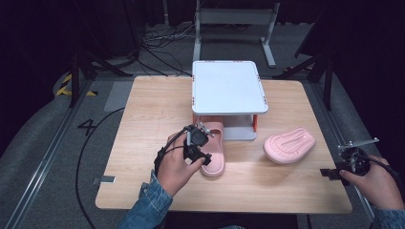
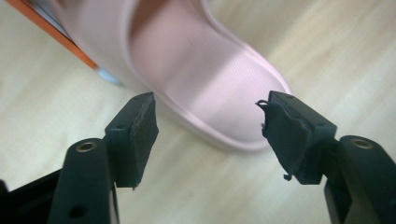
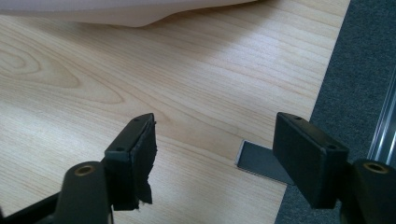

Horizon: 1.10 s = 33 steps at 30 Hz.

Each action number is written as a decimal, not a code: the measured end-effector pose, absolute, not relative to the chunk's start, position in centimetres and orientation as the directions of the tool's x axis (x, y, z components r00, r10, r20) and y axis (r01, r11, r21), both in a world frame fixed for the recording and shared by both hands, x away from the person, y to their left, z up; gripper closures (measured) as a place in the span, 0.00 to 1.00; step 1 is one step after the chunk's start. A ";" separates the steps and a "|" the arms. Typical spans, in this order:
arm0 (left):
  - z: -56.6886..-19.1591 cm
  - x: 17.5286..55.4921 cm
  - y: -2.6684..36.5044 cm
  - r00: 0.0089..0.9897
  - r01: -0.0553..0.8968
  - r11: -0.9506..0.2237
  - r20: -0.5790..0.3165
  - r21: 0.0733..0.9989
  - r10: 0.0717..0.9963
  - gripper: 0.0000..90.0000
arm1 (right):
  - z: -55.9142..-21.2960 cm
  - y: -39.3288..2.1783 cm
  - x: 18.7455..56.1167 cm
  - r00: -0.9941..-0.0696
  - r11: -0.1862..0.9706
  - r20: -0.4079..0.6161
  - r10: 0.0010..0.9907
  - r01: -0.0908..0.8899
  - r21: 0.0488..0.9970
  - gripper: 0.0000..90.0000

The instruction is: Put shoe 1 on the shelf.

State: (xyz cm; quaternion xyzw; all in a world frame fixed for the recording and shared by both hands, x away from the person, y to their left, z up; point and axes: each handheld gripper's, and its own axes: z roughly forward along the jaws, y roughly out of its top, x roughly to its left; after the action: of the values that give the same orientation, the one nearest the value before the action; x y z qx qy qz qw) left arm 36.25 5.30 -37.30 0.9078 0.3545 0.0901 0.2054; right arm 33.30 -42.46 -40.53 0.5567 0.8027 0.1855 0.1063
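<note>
Upright pink slipper (image 1: 213, 151) on the table (image 1: 143, 119), toe under the white shelf (image 1: 228, 87), heel toward the person, long axis running front-to-back. Left gripper (image 1: 203, 143) just beside it, jaws wide, gripping nothing.

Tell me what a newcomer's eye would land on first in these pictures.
Two pink slippers stand out on the pale wooden table. The upright slipper lies near the middle, its front end tucked under the white two-level rack, while the overturned slipper lies sole-up to the right. The left gripper sits open right at the upright slipper's heel, and the right gripper waits open at the table's right edge.
</note>
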 end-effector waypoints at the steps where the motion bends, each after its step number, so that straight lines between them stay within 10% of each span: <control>1: -37.6 36.0 5.3 0.731 0.618 -0.663 0.001 0.423 0.683 0.43 | -40.5 -42.5 33.3 -0.354 0.306 0.041 0.934 0.856 0.416 0.37; 33: -43.7 33.8 1.5 0.784 0.621 -0.761 -0.139 0.189 0.605 0.63 | -40.0 -41.0 34.9 -0.396 0.339 0.041 0.917 0.831 0.440 0.36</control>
State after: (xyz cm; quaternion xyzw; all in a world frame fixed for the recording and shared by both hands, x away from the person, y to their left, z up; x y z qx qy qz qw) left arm 33.82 1.54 -43.74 0.9376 0.3269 -0.0350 0.1130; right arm 34.90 -41.03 -39.97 0.5390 0.8111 0.2001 0.1075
